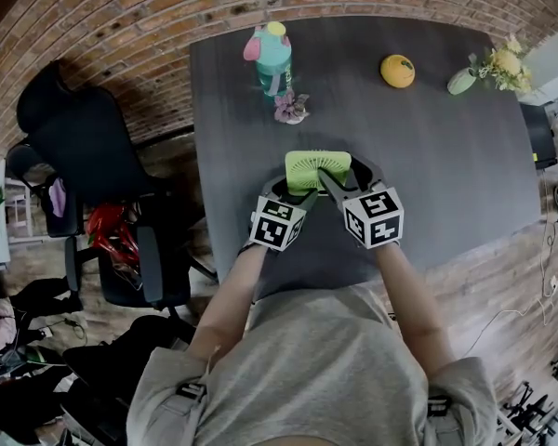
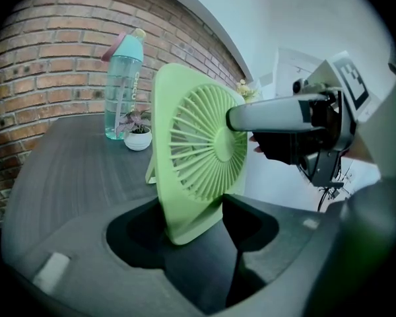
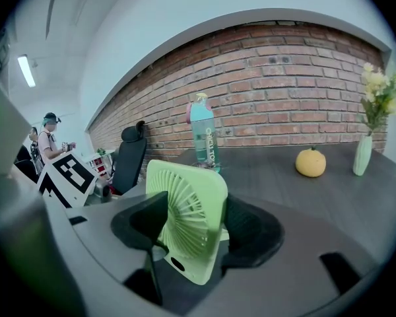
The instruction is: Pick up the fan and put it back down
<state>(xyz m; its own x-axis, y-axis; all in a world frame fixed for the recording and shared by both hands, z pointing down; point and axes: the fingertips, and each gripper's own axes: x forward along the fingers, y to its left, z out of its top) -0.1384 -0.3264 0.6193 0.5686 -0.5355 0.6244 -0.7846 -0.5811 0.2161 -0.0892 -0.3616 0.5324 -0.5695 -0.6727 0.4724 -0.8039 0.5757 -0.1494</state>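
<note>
A: Fan (image 1: 317, 169) location?
B: Upright, near side of desk (image 1: 446, 175), between both tools.
A: Tool state?
B: Both clamped on fan: left tool (image 1: 293, 193) at its left edge, right tool (image 1: 340, 184) at its right edge.

A dark grey, wood-grained table (image 1: 446, 175) runs up to a brick wall on its far side. At the far left stands a teal water bottle (image 1: 272, 61) with a pink cap, upright. A small potted plant (image 1: 291, 108) in a white pot sits just beside it on the near side. A round orange fruit (image 1: 397, 71) lies further right. A pale green vase (image 1: 463, 82) of yellow flowers stands at the far right. The green fan (image 1: 316, 170) is at the near middle; whether it rests on the table cannot be told.
</note>
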